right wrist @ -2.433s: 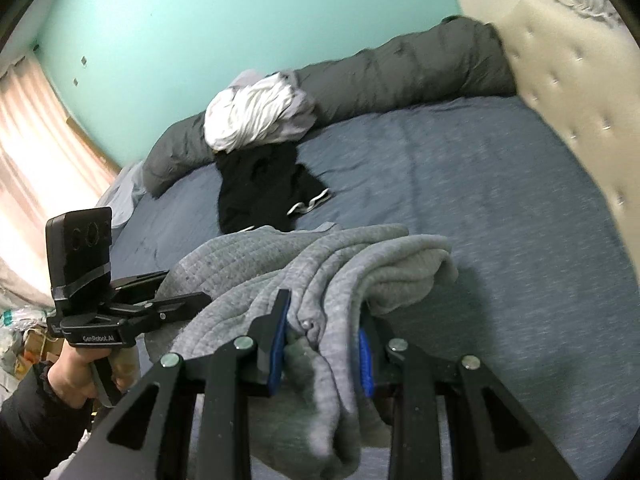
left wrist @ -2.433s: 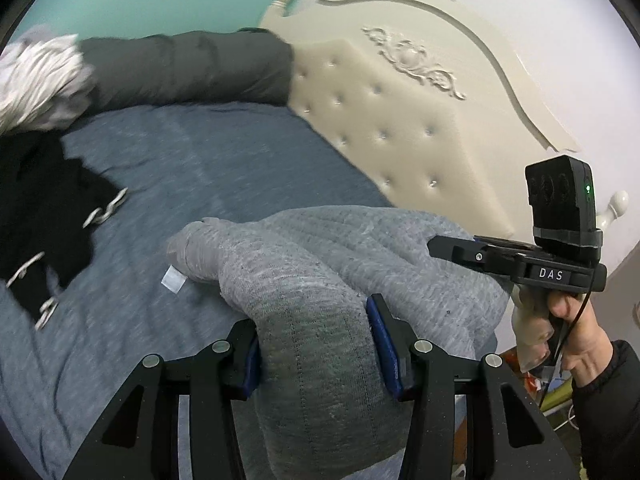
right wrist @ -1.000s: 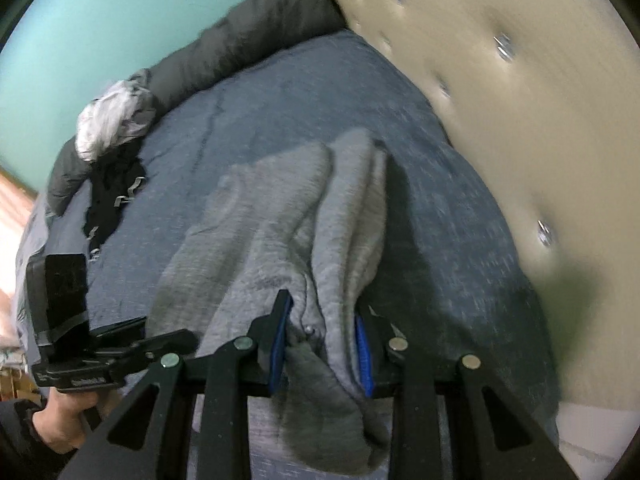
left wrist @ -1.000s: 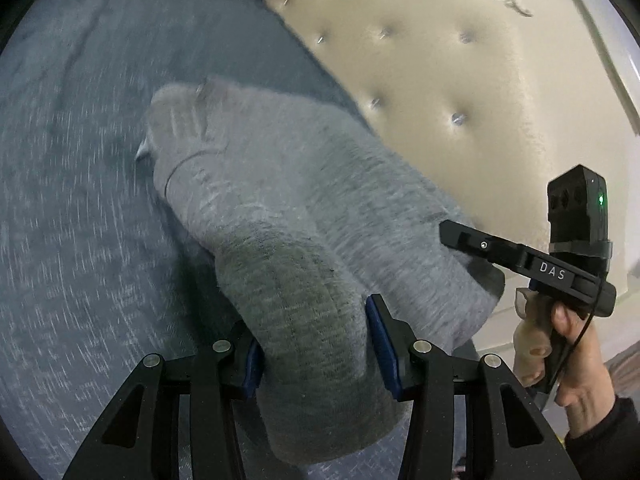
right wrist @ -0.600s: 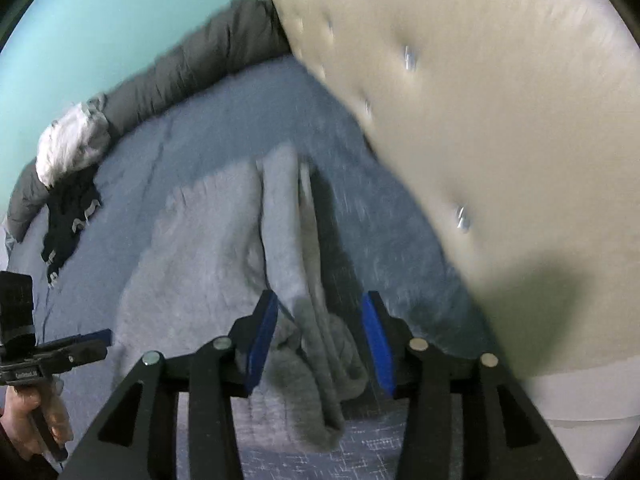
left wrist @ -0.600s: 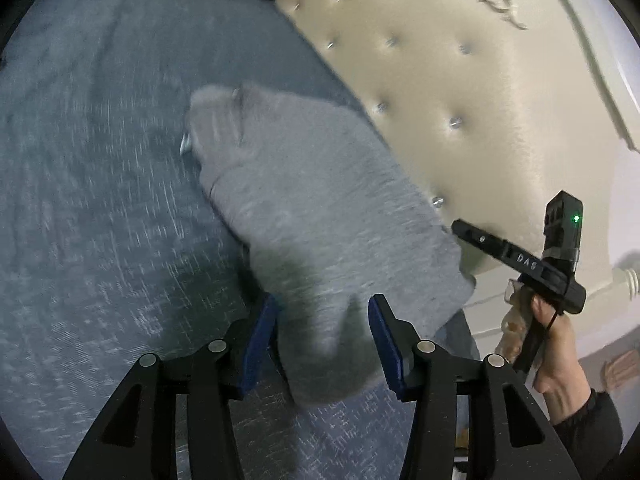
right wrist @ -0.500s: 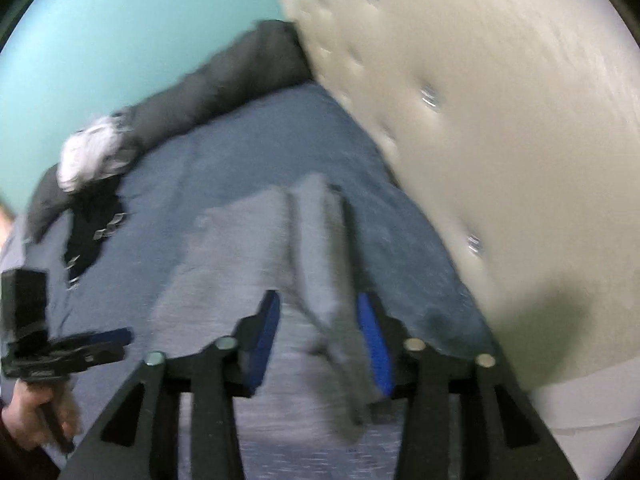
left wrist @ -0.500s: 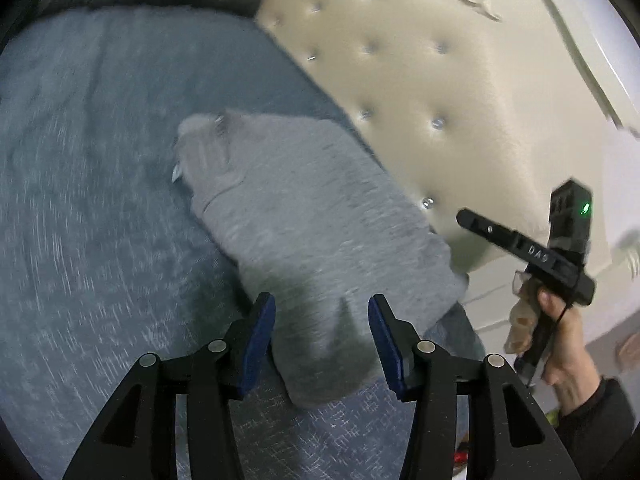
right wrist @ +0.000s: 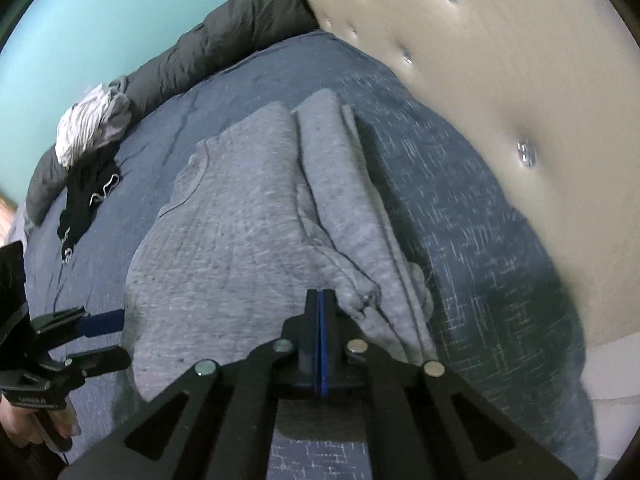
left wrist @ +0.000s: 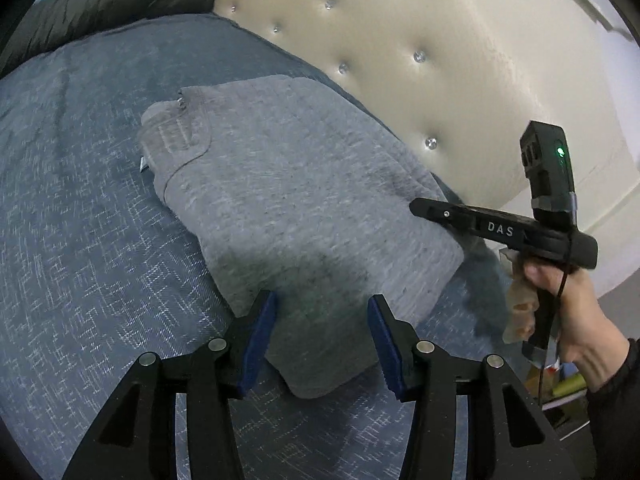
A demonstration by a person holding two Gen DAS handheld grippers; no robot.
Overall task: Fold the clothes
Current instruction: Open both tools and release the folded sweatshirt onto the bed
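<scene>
A home bedroom: blue bed (left wrist: 80,240), tufted cream headboard (left wrist: 440,40), teal wall (right wrist: 120,20).

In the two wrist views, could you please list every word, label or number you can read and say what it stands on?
"DAS": white letters on the black body of the right hand-held gripper, seen in the left wrist view.
White tag at the edge of the grey garment: too small to read.
Lettering on the left hand-held gripper body in the right wrist view: too blurred to read.

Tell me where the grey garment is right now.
The grey garment lies folded on the blue bed, beside the cream headboard, just ahead of both tools.
</scene>
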